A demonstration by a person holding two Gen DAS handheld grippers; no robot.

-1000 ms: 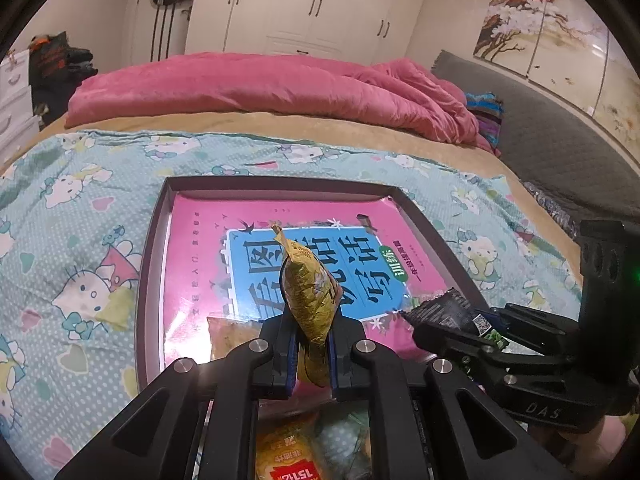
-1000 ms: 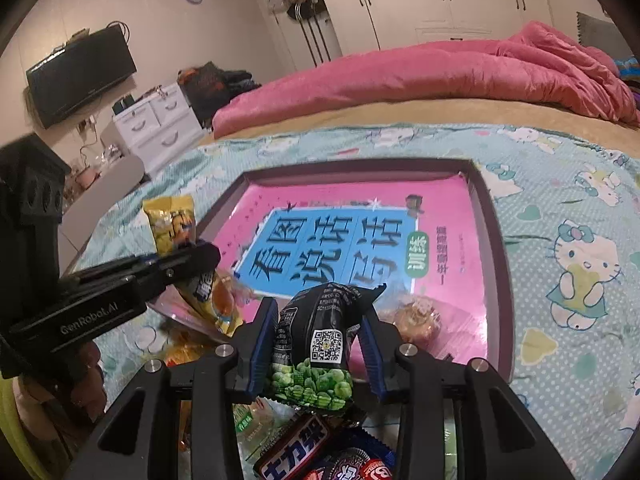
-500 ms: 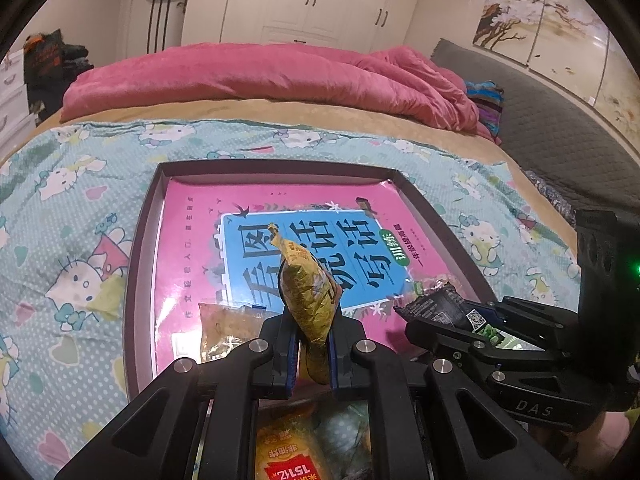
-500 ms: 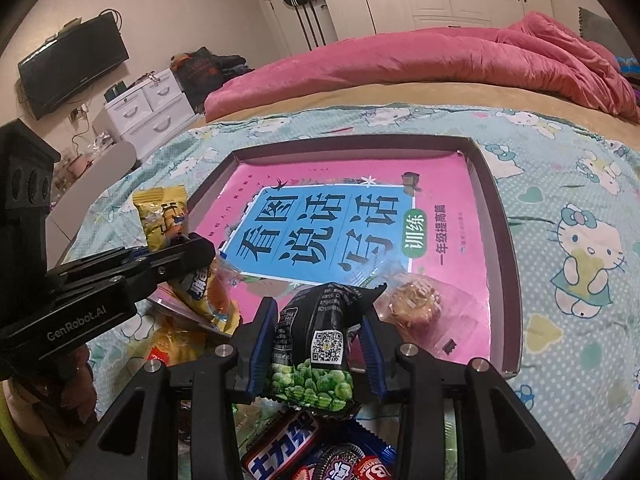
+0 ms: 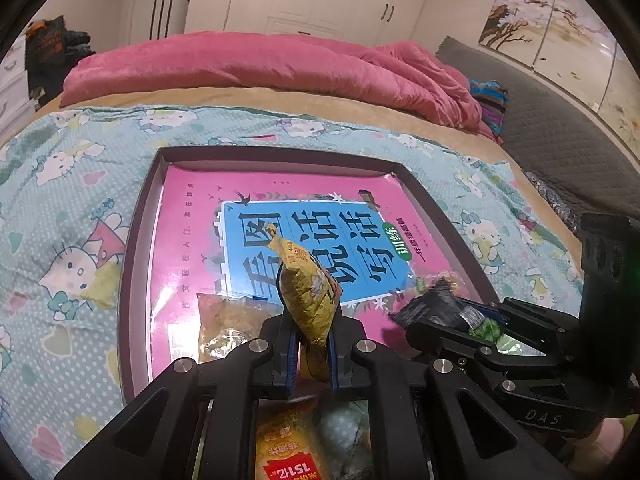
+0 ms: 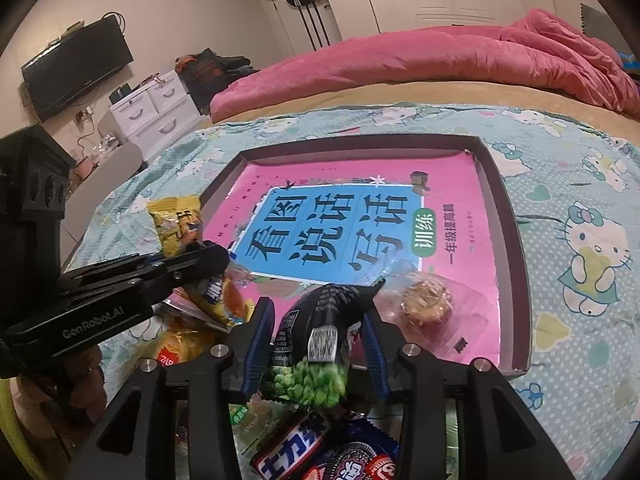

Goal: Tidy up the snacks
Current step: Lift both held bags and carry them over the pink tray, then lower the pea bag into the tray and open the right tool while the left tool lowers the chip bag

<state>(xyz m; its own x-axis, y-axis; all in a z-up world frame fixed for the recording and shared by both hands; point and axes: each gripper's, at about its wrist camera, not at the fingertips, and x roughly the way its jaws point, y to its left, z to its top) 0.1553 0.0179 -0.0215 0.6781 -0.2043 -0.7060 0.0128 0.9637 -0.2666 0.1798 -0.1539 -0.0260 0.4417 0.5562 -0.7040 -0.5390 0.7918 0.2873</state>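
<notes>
My left gripper [image 5: 312, 344] is shut on a crumpled yellow snack packet [image 5: 308, 296], held upright over the near edge of the dark-rimmed tray [image 5: 138, 248]. From the right wrist it comes in from the left, the left gripper [image 6: 208, 256] with the yellow packet [image 6: 176, 224] sticking up. A black packet of green peas [image 6: 320, 320] sits in my right gripper [image 6: 316, 344], which is shut on it above the tray's near rim [image 6: 516, 280]. The left view shows the right gripper [image 5: 460, 320] and pea packet [image 5: 436, 306] at right.
A pink and blue book [image 5: 192, 240] lines the tray. On it lie a wrapped pastry [image 6: 426, 300] and a clear-wrapped snack [image 5: 228, 320]. Loose snacks lie under the grippers: a chocolate bar [image 6: 292, 448], a cookie packet [image 6: 352, 460], an orange packet [image 5: 288, 452]. A pink duvet [image 5: 280, 68] lies behind.
Both hands stay almost where they were over the tray's near edge. The right jaws stand a trifle wider around the pea packet, which now looks blurred.
</notes>
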